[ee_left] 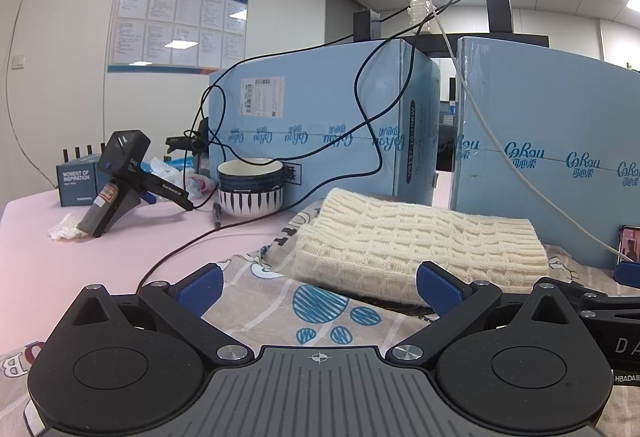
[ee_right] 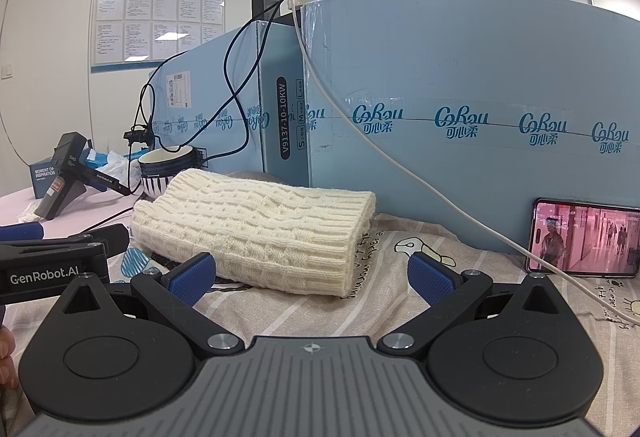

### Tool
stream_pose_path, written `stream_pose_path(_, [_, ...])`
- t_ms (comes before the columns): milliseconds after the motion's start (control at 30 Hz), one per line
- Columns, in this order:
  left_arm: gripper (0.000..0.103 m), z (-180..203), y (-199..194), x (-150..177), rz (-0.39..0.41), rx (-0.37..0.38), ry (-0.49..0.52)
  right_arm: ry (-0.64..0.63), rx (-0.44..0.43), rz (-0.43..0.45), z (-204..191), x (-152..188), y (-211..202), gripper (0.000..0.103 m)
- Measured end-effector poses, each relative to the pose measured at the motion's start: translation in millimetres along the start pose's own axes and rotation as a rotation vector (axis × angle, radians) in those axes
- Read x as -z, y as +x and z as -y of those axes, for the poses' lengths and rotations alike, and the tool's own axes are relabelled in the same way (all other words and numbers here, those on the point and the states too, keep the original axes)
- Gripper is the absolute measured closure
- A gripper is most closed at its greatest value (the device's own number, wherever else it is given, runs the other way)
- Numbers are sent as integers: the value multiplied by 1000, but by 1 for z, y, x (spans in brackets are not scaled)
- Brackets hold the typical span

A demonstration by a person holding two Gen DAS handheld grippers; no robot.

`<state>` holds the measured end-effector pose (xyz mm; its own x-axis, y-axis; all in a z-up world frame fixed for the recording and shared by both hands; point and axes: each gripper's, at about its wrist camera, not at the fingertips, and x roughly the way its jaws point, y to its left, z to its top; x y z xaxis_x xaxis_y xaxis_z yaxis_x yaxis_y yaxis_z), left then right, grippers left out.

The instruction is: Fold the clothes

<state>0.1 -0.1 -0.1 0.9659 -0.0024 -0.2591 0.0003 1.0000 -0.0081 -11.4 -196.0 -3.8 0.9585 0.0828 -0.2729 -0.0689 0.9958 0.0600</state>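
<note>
Lying folded on the printed sheet (ee_right: 460,277), the cream knit sweater (ee_right: 256,233) sits untouched; left tongs (ee_left: 320,287) gape wide, empty; right tongs (ee_right: 312,275) likewise wide, empty.

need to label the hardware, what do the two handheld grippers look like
Both match: the left gripper and right gripper have black angular link arms on round black pivot housings with silver screws, blue textured pads, and a ribbed grey centre plate with a small crosshair mark. In the right wrist view, the left gripper's side carries white GenRobot.AI lettering.
</note>
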Motion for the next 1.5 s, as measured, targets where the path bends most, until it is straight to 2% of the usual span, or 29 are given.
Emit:
stream_pose_path(200, [0,1,0,-1,4,-1,6,2,0,11,0,-1,0,0])
stream_pose_path(467, [0,1,-4,-3,36,7,-2,11,26,99,0,-1,-13,0])
stream_pose_path(667, [0,2,-8,-3,92,4,-6,34,56,154,4,-3,-20,0])
stream_pose_path(833, [0,6,-17,-3,196,21,15,49,46,202,6,-2,-27,0])
stream_pose_path(967, [0,13,-15,-6,211,30,39,82,63,220,10,-3,-29,0])
stream_pose_path(1200, [0,20,-18,-5,279,-12,48,94,71,198,13,-4,-28,0])
stream_pose_path(1333, [0,16,-21,-3,296,-31,23,79,98,228,12,-2,-29,0])
stream_pose_path(1500, [0,15,-25,-2,318,0,20,68,124,279,9,1,-36,0])
